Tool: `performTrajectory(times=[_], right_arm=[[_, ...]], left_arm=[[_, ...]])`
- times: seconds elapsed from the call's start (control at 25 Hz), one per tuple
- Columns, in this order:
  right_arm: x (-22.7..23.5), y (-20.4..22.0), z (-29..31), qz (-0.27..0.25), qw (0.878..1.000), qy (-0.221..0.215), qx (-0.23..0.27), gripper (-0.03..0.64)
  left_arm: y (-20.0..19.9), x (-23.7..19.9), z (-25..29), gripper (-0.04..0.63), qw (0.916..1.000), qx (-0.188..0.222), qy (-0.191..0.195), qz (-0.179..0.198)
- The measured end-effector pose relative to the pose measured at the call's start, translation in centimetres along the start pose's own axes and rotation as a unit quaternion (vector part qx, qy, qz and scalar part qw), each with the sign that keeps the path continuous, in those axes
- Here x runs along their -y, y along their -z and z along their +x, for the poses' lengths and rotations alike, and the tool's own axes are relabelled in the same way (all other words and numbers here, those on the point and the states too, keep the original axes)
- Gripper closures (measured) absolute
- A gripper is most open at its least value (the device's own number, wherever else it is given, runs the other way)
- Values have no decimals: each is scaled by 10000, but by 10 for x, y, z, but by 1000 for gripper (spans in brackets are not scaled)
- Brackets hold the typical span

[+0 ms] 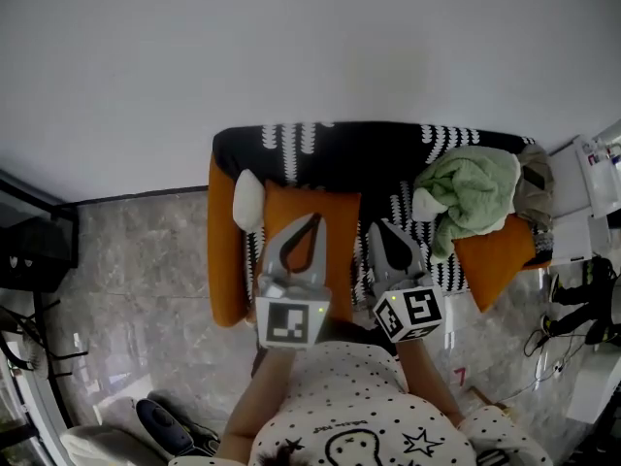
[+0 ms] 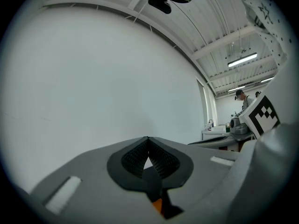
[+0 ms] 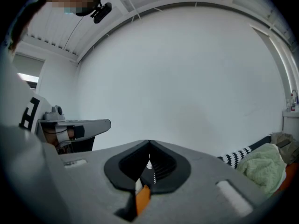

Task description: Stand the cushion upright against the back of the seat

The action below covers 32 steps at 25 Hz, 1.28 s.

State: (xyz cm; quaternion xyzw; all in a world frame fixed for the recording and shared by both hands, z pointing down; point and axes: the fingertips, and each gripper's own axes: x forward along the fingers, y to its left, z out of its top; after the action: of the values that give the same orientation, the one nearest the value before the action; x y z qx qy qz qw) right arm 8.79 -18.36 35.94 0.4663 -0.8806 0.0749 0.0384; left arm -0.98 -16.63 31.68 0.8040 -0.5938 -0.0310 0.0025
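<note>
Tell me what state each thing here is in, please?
Left gripper: shut, empty.
Right gripper: shut, empty.
Orange cushion: on the seat, not gripped.
Green blanket: crumpled in a heap.
Second orange cushion: tilted at the seat's right end.

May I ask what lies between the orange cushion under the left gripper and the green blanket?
In the head view, between orange cushion and green blanket, the right gripper hangs over the black-and-white patterned cover.
</note>
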Motion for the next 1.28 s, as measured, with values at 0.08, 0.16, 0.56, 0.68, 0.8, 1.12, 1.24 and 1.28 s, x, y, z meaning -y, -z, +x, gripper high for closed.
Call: performTrajectory(times=[0.08,0.16,0.56,0.68,0.8,1.12,1.24,1.28], right_arm=[[0,4,2,18,10000,-46,-51,617],[0,6,3,67,9999,-51,-86,617],[-14,8,7,181,9997,107,-133,617],[-18,8,7,116,9997,183,-129,617],[-21,12,9,149,9994,272,-154,617],[-12,20,9,170,9982,522,-233,617],[-10,25,12,157,9981,528,-262,615],[-8,30,12,170,9981,518,-301,615]], left_arm=[[3,-3,-2,607,9999,-68,-54,51],[5,-6,-3,607,9999,-137,-78,45],[5,-7,1,607,9994,-178,288,8],[8,-13,2,607,9991,-241,353,-82],[12,-21,2,607,9988,-280,374,-171],[15,-11,10,607,9968,-218,747,172],[14,-9,13,607,9958,-76,881,248],[15,-7,13,607,9951,-67,933,313]])
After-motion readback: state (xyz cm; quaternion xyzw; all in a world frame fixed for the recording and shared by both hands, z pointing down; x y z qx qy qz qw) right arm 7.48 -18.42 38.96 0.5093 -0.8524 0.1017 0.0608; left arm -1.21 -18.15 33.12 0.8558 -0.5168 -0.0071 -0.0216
